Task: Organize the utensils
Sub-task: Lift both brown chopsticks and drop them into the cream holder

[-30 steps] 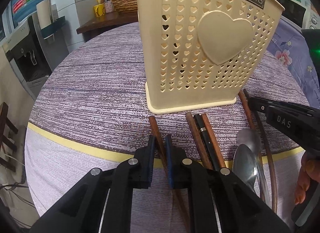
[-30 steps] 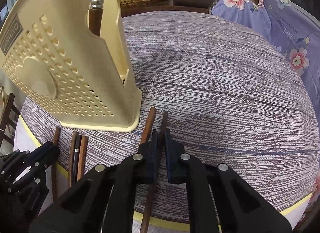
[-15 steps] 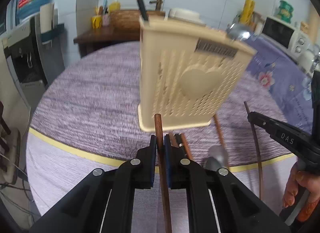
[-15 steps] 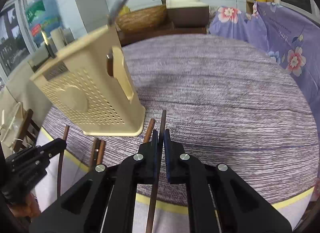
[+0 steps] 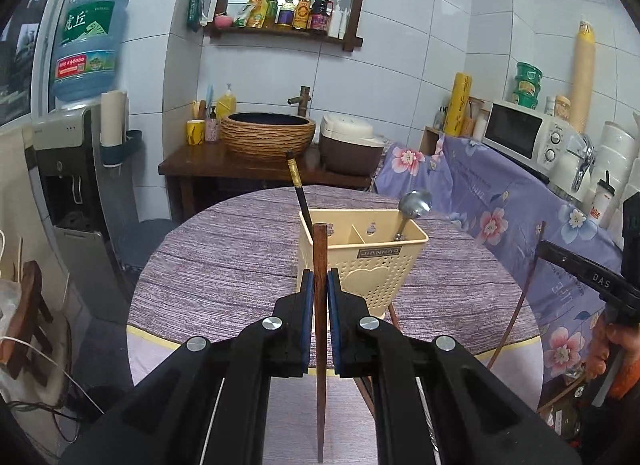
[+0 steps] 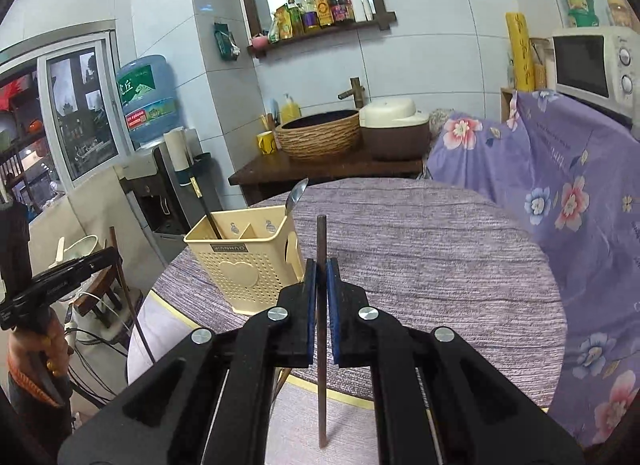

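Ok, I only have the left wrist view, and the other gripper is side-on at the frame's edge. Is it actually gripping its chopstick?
Observer: Yes. In the right wrist view, the right gripper has both pads shut on a dark chopstick, whose blunt end sticks out past the fingertips.
Operator: Anything on the holder's far side?
Observer: The holder has an oval handle cutout in the wall nearest the right gripper.
Operator: And my gripper from there?
Observer: The left gripper shows left of the holder. Its brown chopstick slants down beside the table edge.
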A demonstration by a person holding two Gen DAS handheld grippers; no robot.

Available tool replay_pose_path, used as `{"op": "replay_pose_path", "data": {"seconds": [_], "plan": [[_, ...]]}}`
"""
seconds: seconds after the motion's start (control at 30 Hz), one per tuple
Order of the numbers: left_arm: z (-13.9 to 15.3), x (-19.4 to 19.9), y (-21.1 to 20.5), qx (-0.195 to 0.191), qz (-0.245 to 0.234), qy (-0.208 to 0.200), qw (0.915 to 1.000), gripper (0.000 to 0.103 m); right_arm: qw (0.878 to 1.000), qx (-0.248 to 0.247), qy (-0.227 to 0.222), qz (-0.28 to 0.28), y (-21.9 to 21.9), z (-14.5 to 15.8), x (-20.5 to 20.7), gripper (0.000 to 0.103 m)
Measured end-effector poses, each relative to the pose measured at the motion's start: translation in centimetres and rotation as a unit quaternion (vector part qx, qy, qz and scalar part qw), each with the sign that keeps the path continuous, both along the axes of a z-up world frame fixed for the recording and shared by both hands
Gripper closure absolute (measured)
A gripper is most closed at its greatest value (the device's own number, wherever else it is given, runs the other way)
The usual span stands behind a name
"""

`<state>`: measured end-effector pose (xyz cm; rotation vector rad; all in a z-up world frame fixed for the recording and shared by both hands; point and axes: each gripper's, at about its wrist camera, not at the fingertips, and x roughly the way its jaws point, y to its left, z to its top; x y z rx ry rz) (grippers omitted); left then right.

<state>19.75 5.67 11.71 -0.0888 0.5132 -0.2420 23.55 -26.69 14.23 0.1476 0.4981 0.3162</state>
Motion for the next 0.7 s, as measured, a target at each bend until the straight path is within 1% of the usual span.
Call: {"op": "replay_pose_path", "data": {"seconds": [0.23, 0.47, 0.57, 0.7], "plan": [[-0.2, 0.1, -0.1, -0.004, 0.0, -0.001, 1.0, 0.095, 1.0, -0.004, -0.005, 0.005, 0.1, 0.2, -0.8, 0.097], [1.3, -0.4, 0.0, -0.001, -0.005, -0.021, 0.9998, 0.095, 1.0, -0.016, -0.025, 0.009, 0.2, 1.8, -1.2, 0.097], [2.6, -0.3, -0.2, 0.009, -0.009, -0.035, 0.9993, 0.095, 0.999, -0.025, -0.039, 0.017, 0.6, 3.3, -0.8, 0.097], [5.9, -0.1, -0.6, 0.012, -0.026, -0.059, 0.9978, 0.095, 0.997, -0.021, -0.065, 0.027, 1.1, 7.0, 0.1, 0.097]]}}
